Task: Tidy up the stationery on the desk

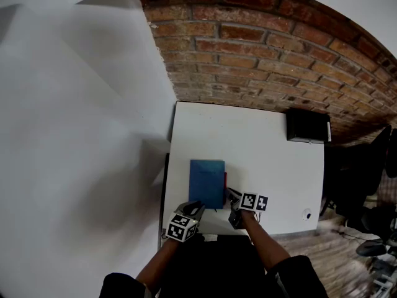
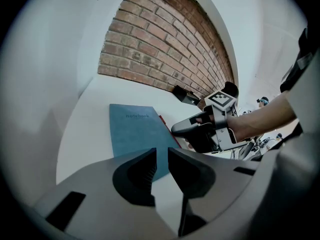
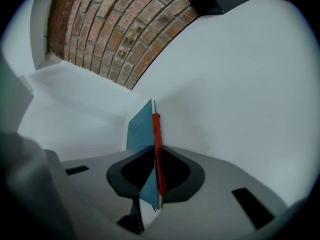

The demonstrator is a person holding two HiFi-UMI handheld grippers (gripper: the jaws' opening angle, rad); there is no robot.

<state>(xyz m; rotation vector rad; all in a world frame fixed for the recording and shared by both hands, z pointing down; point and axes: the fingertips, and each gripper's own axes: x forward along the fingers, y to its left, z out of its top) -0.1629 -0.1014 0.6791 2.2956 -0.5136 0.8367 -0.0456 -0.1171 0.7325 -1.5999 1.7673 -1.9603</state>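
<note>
1. A brick wall (image 1: pixel 260 48) runs along the far edge of the scene.
2. The white table (image 1: pixel 260 141) stands against it.
3. The blue notebook (image 1: pixel 206 182) lies flat on the table's near left part, with its near edge close to both claws.
4. A black box (image 1: pixel 307 126) sits at the table's far right corner, well apart from the notebook.
5. The left claw (image 2: pixel 161 156) hovers over the notebook's near left corner. Its jaws stand a little apart and nothing is gripped between them.
6. The right claw (image 3: pixel 155 159) is at the notebook's near right corner. Its jaws are closed on the edge of the blue notebook together with a thin red item (image 3: pixel 156 134).
7. That red item lies under the notebook, showing as a narrow strip along its right side.
8. A small white round object (image 1: pixel 306 214) rests near the table's right front edge.
</note>
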